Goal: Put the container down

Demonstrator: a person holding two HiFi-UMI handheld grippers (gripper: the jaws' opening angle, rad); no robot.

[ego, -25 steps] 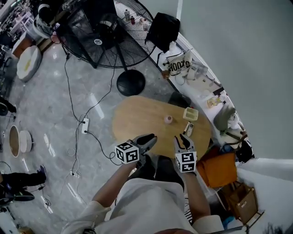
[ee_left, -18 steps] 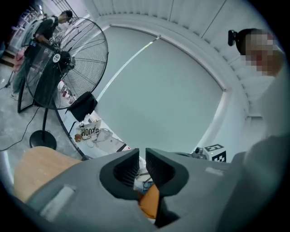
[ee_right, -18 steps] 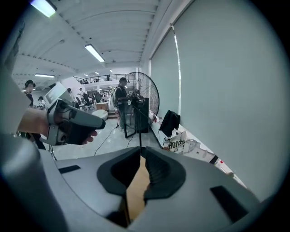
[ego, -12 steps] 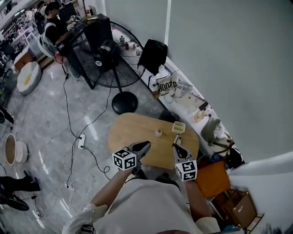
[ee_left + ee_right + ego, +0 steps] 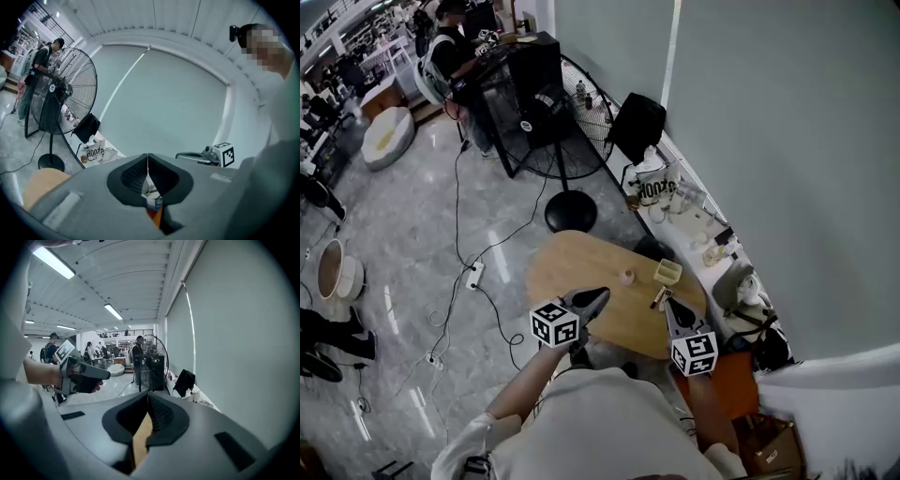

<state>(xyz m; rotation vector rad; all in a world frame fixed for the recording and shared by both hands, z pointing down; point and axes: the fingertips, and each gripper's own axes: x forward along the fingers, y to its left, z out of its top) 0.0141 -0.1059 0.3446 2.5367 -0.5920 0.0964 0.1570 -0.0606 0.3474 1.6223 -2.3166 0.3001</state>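
Observation:
The pale yellow square container (image 5: 667,272) stands on the oval wooden table (image 5: 581,267), near its right edge and free of both grippers. A small pink cup (image 5: 626,277) sits to its left, and a small stick-like object (image 5: 659,298) lies in front of it. My left gripper (image 5: 602,294) hovers over the table's near edge; its jaws have just been closing and now meet, with nothing between them (image 5: 147,157). My right gripper (image 5: 667,301) hangs just short of the container; its jaws too have just been closing, and they stand shut and empty (image 5: 148,394).
A large floor fan (image 5: 567,112) stands beyond the table, with cables trailing over the shiny floor (image 5: 459,272). A cluttered white shelf (image 5: 694,211) runs along the wall at the right. An orange bag (image 5: 733,380) sits beside my right arm. People stand at the far back.
Both grippers have risen off the table towards me, and their jaws have gone from slightly apart to shut. The head view has tipped up, so the table looks smaller.

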